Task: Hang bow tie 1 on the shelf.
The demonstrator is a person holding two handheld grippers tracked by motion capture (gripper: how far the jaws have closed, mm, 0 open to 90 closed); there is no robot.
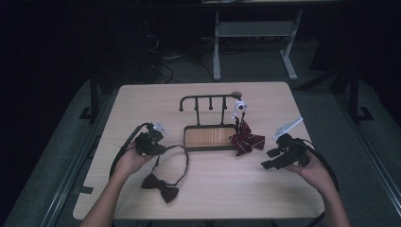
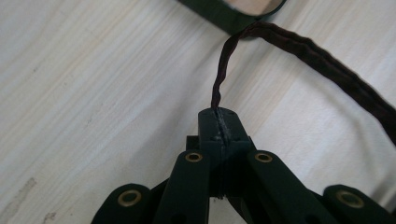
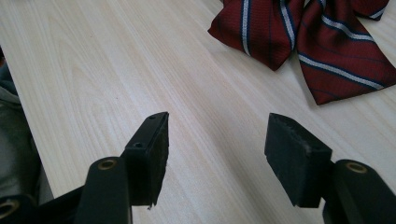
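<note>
A dark bow tie point(image 1: 161, 187) lies on the wooden table near its front, and its thin strap point(image 1: 183, 161) loops up toward the rack. My left gripper point(image 1: 161, 149) is shut on that strap point(image 2: 327, 65); in the left gripper view the jaws point(image 2: 219, 122) meet with the strap's end pinched between them. A red striped bow tie point(image 1: 246, 139) rests by the right end of the rack's base, with a white piece point(image 1: 239, 108) above it at the hook rail. My right gripper point(image 1: 268, 159) hovers to its right, open and holding nothing point(image 3: 217, 149), with the striped tie point(image 3: 327, 46) ahead of it.
A black hook rack point(image 1: 210, 98) with a wood-inlaid base point(image 1: 208, 137) stands mid-table; a corner of that base point(image 2: 219, 14) is close to the left jaws. The table's front edge point(image 1: 198, 218) is near my forearms. Grey desk legs point(image 1: 216, 52) stand behind the table.
</note>
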